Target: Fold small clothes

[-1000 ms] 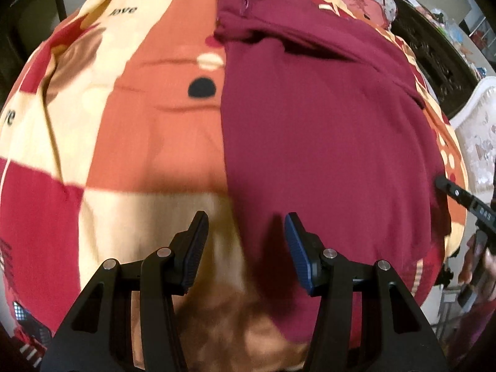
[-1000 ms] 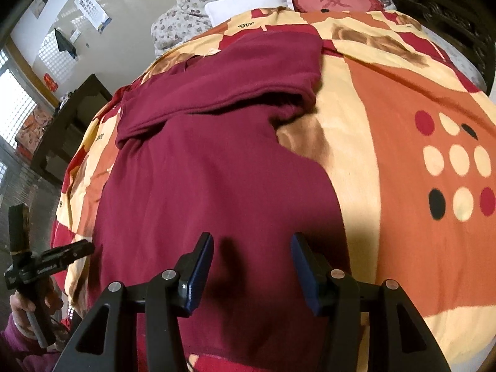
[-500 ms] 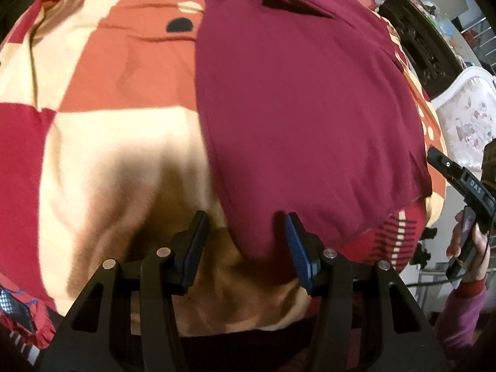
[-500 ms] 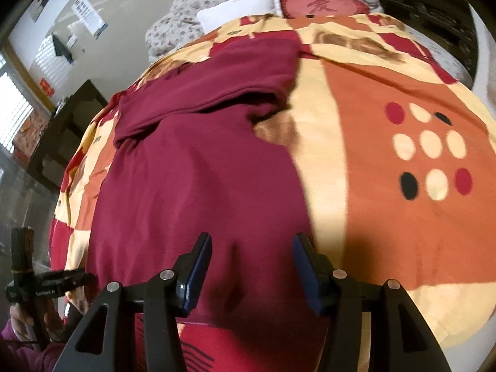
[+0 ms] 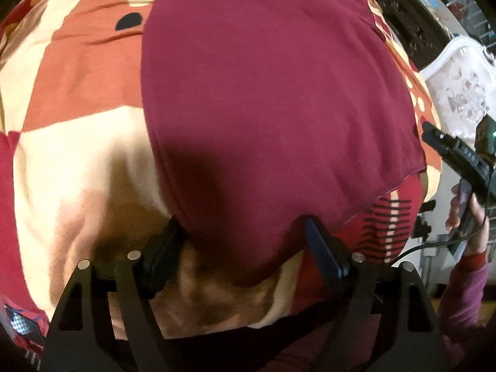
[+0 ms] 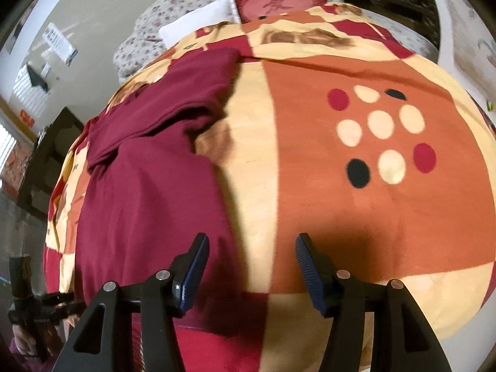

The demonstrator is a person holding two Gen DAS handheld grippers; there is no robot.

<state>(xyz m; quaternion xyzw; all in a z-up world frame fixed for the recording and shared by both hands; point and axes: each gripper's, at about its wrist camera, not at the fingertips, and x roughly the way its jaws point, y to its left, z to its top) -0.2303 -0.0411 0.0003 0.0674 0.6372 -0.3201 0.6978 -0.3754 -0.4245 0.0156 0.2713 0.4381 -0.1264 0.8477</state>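
Note:
A maroon shirt (image 5: 272,93) lies spread flat on the patterned bedspread (image 5: 77,77), its sleeves folded across at the far end (image 6: 173,99). My left gripper (image 5: 243,232) hovers over the shirt's near left hem corner. Its jaws are opening wide, the corner lies between them, and the pads do not press it. My right gripper (image 6: 251,248) is over the shirt's near right edge (image 6: 223,223). Its jaws are opening, with the cloth edge by the left finger (image 6: 195,260) and bedspread (image 6: 372,201) under the rest. Neither holds anything.
Pillows (image 6: 198,18) and a red cushion (image 6: 279,3) lie at the bed's far end. Dark carved furniture (image 5: 400,9) and a white ornate chair (image 5: 462,86) stand to the right, a dark cabinet (image 6: 46,161) to the left. The bed's near edge is just below both grippers.
Both grippers have drawn back toward the shirt's near hem. The left jaws have spread much wider over the hem corner. The right gripper has shifted right to the shirt's edge.

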